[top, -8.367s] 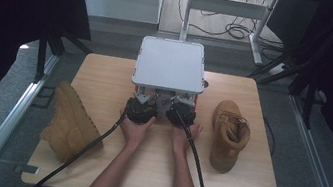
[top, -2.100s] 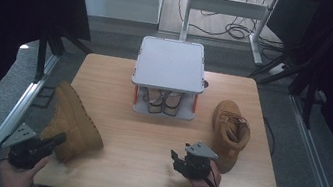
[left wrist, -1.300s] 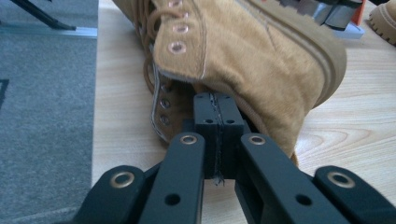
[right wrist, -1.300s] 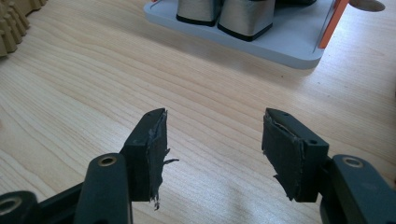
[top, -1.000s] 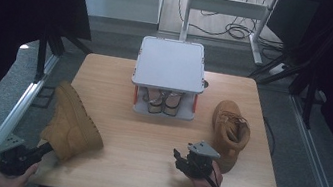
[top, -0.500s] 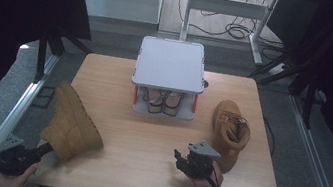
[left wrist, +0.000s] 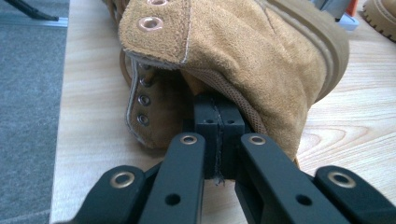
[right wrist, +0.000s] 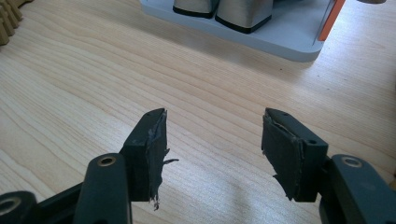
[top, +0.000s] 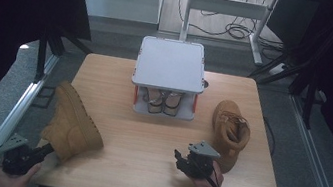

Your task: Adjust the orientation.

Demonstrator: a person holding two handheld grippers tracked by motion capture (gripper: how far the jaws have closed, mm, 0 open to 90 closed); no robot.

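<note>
A tan suede boot lies on its side at the table's left. My left gripper sits off the near left corner, pointing at the boot's opening. In the left gripper view its jaws are shut, pad against pad, with the tips tucked under the boot's padded collar. I see nothing pinched between the pads. A second tan boot stands upright at the right. Just left of that boot my right gripper is open, and the space between its pads holds nothing but bare wood.
A grey two-level rack with red posts stands at the table's middle back, with a pair of shoes on its lower shelf. Its base shows ahead of the right gripper. The wooden table ends just behind both hands.
Both grippers have come back from the rack to the table's near edge, the left one to the side-lying boot. Over the last second nothing has visibly moved.
</note>
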